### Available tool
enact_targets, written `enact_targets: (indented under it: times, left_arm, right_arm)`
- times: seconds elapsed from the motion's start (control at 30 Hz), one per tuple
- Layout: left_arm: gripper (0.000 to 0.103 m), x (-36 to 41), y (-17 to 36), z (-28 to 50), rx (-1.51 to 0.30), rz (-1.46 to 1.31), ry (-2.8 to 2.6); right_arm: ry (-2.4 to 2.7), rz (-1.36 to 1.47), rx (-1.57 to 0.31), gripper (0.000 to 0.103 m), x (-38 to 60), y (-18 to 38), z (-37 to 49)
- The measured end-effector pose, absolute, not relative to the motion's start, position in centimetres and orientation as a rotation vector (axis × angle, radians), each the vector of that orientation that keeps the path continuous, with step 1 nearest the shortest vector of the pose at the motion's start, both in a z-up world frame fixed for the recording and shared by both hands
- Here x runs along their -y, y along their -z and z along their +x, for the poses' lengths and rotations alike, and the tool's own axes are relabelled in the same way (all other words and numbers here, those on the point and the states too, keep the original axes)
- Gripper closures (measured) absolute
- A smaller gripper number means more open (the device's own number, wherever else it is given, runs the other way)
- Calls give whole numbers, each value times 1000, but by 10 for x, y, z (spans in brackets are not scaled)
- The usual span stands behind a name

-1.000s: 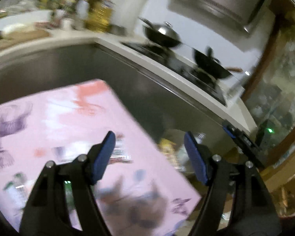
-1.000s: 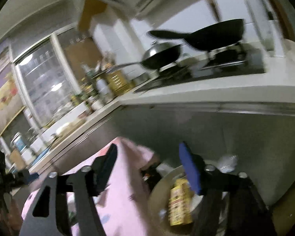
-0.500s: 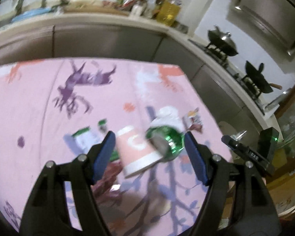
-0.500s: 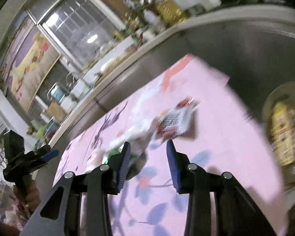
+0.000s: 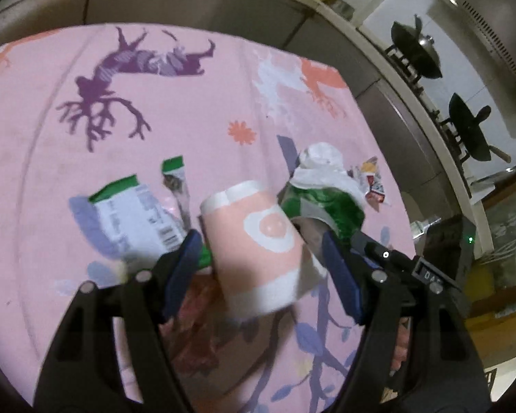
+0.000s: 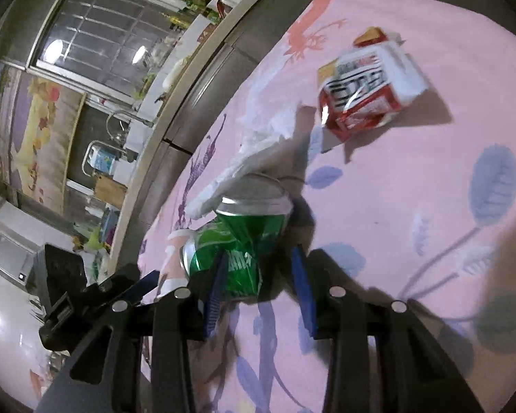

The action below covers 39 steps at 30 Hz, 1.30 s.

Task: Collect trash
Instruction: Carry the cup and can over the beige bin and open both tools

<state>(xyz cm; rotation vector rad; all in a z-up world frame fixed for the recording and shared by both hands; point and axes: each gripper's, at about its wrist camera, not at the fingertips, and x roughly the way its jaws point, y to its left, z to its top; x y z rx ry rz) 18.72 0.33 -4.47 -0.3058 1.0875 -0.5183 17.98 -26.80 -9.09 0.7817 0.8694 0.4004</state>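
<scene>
A pink tablecloth (image 5: 189,110) printed with purple deer and blue leaves is spread over the table. At its centre a pink and white paper cup (image 5: 254,241) is seen lying on its side between the parted jaws of the left gripper (image 5: 261,268), untouched by the pads. At two o'clock of the cup, a crushed green drink can (image 6: 240,241) is framed by the right gripper (image 6: 258,292), whose jaws have just been closing yet stand apart. A crumpled white tissue (image 5: 321,168) is draped on the can. A green-and-white wrapper (image 5: 134,220) is found at nine o'clock, a red-and-white packet (image 6: 368,96) at two o'clock.
</scene>
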Motion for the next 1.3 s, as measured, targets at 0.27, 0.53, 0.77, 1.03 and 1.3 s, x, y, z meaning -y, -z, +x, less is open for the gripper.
enact_targets:
  times: [0.27, 0.53, 0.77, 1.03, 1.3]
  left_arm:
    - [34, 15, 68, 196, -1164, -265, 511]
    - [47, 32, 60, 180, -1141, -201, 543]
    - [47, 66, 18, 167, -1076, -176, 659]
    - [47, 185, -11, 180, -1038, -108, 875]
    - [46, 351, -18, 185, -1031, -55, 1100]
  right_arm:
    - [-431, 818, -852, 94, 269, 92, 178]
    - [-427, 858, -784, 95, 306, 79, 142]
    - [-353, 941, -676, 95, 362, 76, 99]
    - [-23, 949, -415, 95, 483, 54, 29]
    - [273, 758, -380, 95, 541, 60, 1]
